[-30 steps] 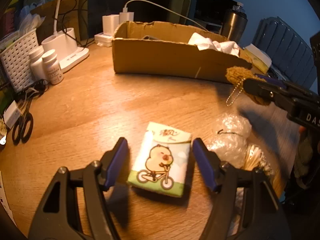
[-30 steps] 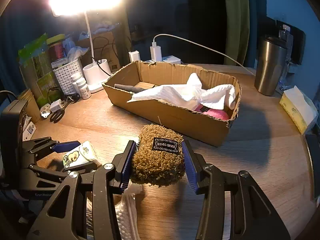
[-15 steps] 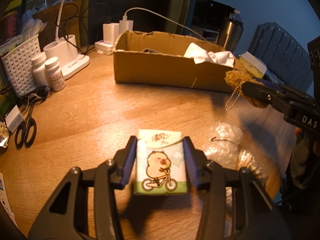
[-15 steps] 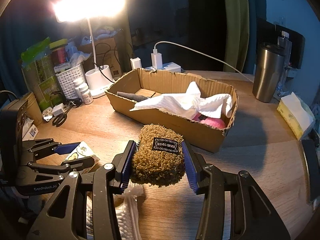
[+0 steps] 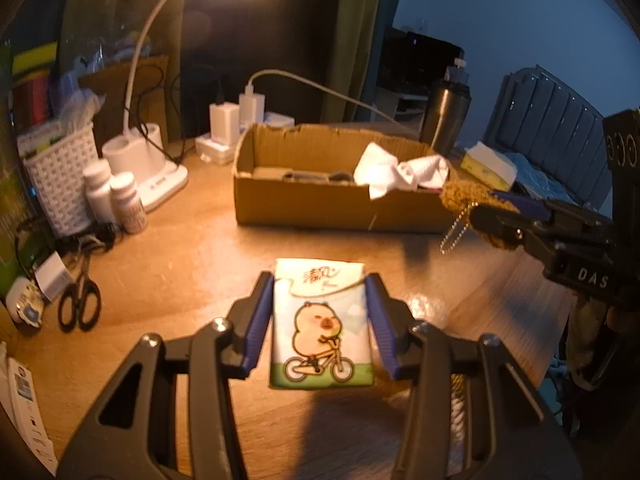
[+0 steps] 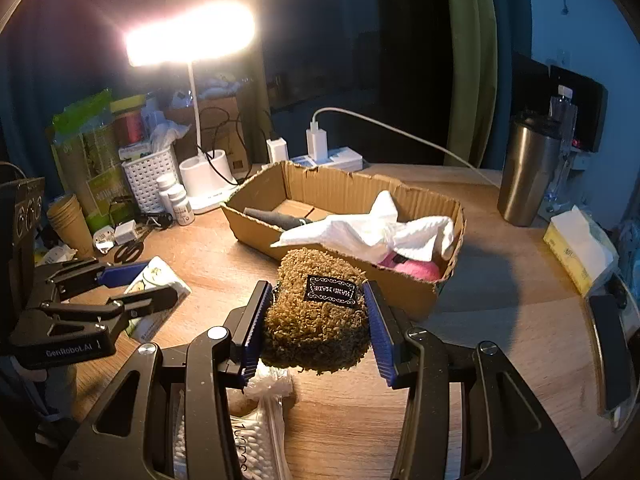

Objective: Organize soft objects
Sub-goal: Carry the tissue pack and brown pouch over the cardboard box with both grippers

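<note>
Black tongs (image 5: 320,320), ribbed blue pads (image 5: 256,320), silver screws.

Fuzzy brown pouch (image 6: 316,320) between right claw (image 6: 318,328) pads — above table (image 6: 500,320).

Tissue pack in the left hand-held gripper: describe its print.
A cartoon chick riding a bicycle on a white and green tissue pack; clearest in the left wrist view.

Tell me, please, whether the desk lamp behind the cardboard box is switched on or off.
On. The desk lamp head glows bright white, with glare around it, and throws warm light across the wooden desk beside the cardboard box.
</note>
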### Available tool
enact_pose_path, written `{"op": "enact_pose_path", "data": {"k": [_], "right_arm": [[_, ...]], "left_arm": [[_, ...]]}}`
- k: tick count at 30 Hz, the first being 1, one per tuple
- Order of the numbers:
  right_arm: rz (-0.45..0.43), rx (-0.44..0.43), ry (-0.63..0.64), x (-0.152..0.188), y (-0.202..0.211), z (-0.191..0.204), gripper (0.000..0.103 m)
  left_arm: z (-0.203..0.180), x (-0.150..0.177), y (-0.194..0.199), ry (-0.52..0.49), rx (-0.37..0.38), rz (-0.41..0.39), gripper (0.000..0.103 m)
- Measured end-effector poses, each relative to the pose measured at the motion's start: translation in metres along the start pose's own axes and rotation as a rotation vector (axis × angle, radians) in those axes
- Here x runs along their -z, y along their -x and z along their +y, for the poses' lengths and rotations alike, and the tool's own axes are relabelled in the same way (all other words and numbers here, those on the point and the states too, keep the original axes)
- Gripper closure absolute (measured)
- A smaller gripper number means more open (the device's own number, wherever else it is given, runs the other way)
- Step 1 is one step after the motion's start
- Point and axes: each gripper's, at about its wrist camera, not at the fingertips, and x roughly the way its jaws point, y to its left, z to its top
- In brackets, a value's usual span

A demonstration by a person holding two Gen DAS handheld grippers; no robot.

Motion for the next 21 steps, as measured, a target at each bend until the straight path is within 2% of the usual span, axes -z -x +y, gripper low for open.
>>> {"op": "enact_pose_path", "data": {"k": [21], "right_arm": [[-0.106,0.022,0.028,-0.028,0.038,0.0,0.054]], "left_arm": [[-0.008,-0.047,0.041,-0.029,-0.016,-0.146,0.056]]}}
